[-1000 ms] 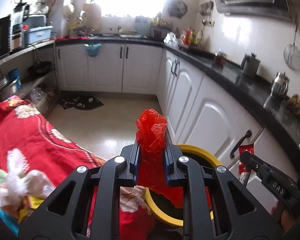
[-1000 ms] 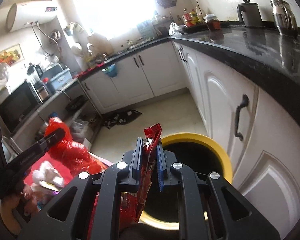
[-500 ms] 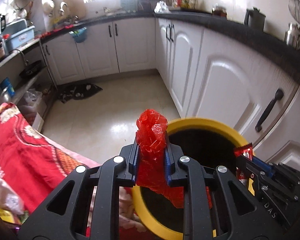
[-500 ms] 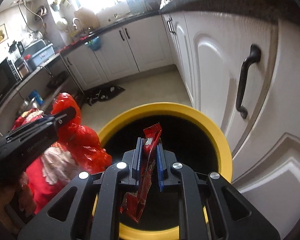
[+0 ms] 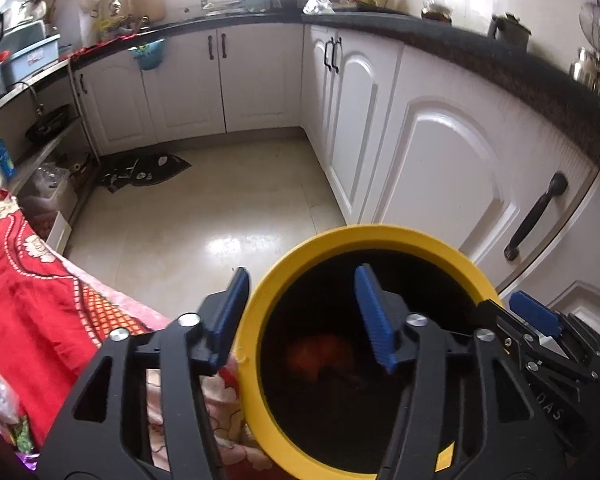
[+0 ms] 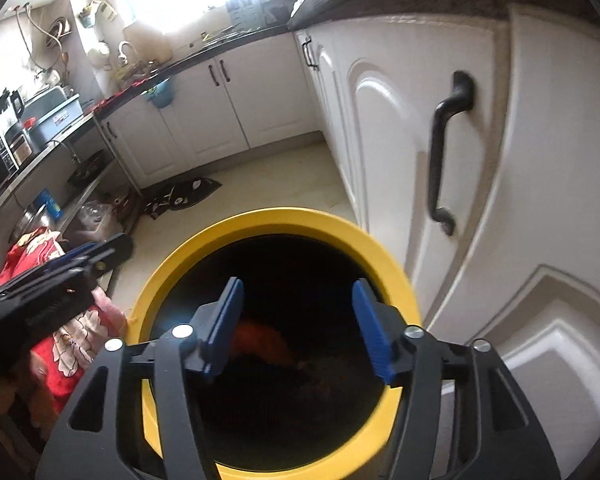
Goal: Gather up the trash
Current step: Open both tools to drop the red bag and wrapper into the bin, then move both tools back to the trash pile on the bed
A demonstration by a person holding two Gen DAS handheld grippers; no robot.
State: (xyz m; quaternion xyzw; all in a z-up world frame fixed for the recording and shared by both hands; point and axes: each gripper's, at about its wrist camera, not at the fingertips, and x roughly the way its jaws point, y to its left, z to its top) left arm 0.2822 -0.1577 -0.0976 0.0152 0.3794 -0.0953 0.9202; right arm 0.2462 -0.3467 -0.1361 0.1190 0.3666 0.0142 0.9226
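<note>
The yellow-rimmed trash bin (image 5: 260,292) stands on the pale kitchen floor, just beside the white cabinet doors (image 5: 440,168) and touching, or almost touching, the edge of a red flowered cloth (image 5: 32,300) on its other side; its inside is black and deep, so what lies there shows only dimly. The left gripper (image 5: 300,312) hangs over the bin's near-left rim, with one blue pad outside the rim and the other over the opening; its jaws are opening and nothing is between them. The right gripper (image 6: 296,320) hangs over the middle of the opening (image 6: 284,360); its jaws are opening too, and they are empty.

Down in the bin lies a crumpled red plastic piece (image 5: 320,360), near the bottom and towards the left wall; a second, darker piece beside it is too dim to name.

In my judgement this trash is very light and soft; it crumples under the pads and does not break; thin film can be slippery, so a hold on a bunched fold is safer than on a flat edge. More litter (image 5: 22,436) seems to lie at the near-left corner of the cloth; I would take each piece at its thickest crease.
</note>
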